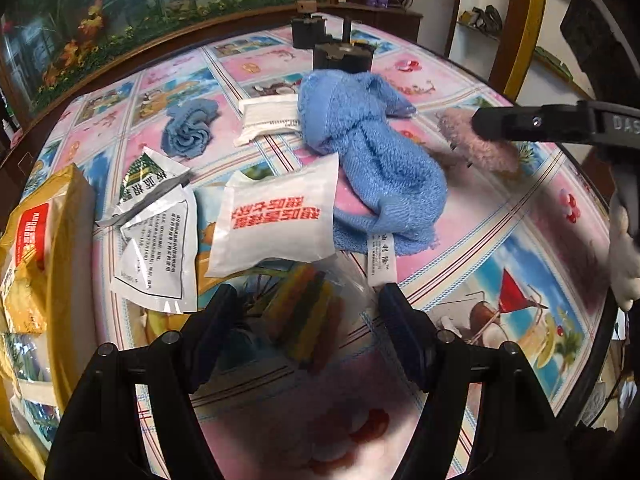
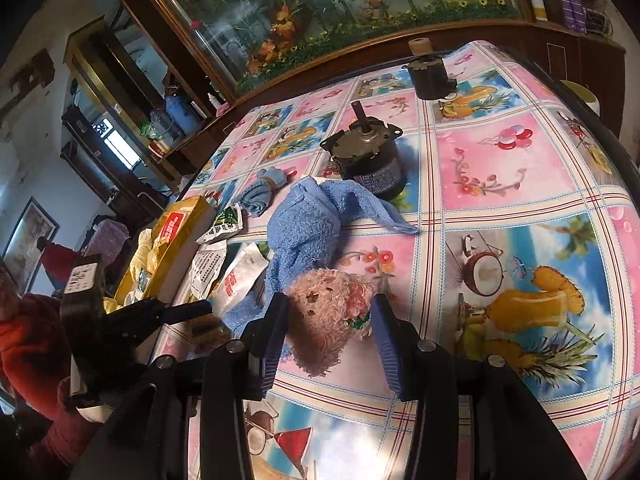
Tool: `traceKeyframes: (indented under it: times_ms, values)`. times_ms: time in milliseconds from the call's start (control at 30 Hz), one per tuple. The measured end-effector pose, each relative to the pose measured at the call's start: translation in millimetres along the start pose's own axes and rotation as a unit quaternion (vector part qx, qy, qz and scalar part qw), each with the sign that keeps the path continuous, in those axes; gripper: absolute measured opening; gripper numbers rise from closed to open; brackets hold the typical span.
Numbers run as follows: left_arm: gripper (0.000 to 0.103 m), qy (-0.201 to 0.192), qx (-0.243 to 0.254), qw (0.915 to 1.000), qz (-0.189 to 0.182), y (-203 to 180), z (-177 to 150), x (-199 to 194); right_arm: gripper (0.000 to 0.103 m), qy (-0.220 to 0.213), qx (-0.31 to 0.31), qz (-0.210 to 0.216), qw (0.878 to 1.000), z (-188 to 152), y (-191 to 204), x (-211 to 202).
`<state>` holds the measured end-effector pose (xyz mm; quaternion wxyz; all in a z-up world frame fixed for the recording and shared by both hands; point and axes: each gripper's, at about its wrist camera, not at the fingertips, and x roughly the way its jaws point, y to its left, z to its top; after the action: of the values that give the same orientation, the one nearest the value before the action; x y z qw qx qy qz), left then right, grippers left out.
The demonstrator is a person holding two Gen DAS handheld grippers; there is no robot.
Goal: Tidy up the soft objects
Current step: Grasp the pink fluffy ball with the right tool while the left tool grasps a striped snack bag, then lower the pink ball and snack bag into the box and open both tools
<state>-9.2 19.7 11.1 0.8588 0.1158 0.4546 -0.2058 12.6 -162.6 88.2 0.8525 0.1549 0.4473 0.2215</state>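
My left gripper [image 1: 308,300] sits at the bottom of the left wrist frame with its jaws spread wide, grasping nothing; between them lies a clear packet of coloured strips [image 1: 308,320], blurred through the plastic. Just above it lies a white sachet with red print [image 1: 276,220], and left of that a torn white and green wrapper [image 1: 154,216] and a yellow bag [image 1: 36,248] at the frame's left edge.

The big blue towel [image 1: 368,152] lies bunched at centre frame, its white care label [image 1: 382,258] pointing down toward my jaws. A smaller blue cloth [image 1: 188,130] is crumpled at upper left, with a white folded pad [image 1: 272,118] between the two.

In the right wrist frame my right gripper [image 2: 328,320] has its jaws apart on either side of the fuzzy beige plush toy [image 2: 328,312]; I cannot tell whether the pads touch it. The toy rests on the patterned desk [image 2: 520,168], against the towel's lower end. Two dark motors [image 2: 366,160] stand further up the frame.
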Motion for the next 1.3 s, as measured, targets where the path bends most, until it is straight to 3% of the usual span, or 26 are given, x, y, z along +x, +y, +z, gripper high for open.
traceKeyframes:
  times_ms: [133,200,233,267,500,733,867,1033,1300]
  values:
    - [0.079,0.010,-0.004,0.9999,0.000,-8.2,2.7,1.3,0.045,0.004,0.002,0.010,1.000,-2.7,-2.4,4.3]
    - [0.061,0.006,0.001,1.0000,-0.002,-15.5,1.9,-0.6,0.045,0.008,0.002,0.016,1.000,-4.3,-1.8,7.6]
    - [0.033,0.004,0.003,1.0000,-0.002,-18.0,1.2,-3.9,0.045,0.009,0.001,0.018,1.000,-5.8,-0.7,8.1]
    - [0.019,0.008,0.001,0.9999,-0.007,-19.8,0.6,-7.2,0.044,0.010,0.001,0.019,1.000,-6.9,0.7,8.0]
    - [0.017,-0.005,-0.040,0.9984,-0.040,-11.7,-11.1,-22.9,0.043,0.004,-0.015,0.026,1.000,-16.4,14.4,-4.1]
    - [0.017,-0.064,-0.095,0.9901,-0.081,13.9,-31.9,-89.0,0.043,-0.006,-0.043,0.041,0.998,-14.5,47.5,-18.1]
    - [0.017,-0.096,-0.134,0.9850,-0.050,52.6,-42.8,-129.7,0.043,-0.001,-0.067,0.057,0.996,-9.5,79.9,-11.6]
    - [0.017,-0.103,-0.180,0.9777,0.030,116.1,-49.1,-152.6,0.043,0.011,-0.103,0.079,0.991,-6.5,127.7,4.5]
    - [0.017,-0.076,-0.245,0.9640,0.071,207.3,-30.4,-120.7,0.043,0.033,-0.147,0.107,0.983,7.6,199.5,45.9]
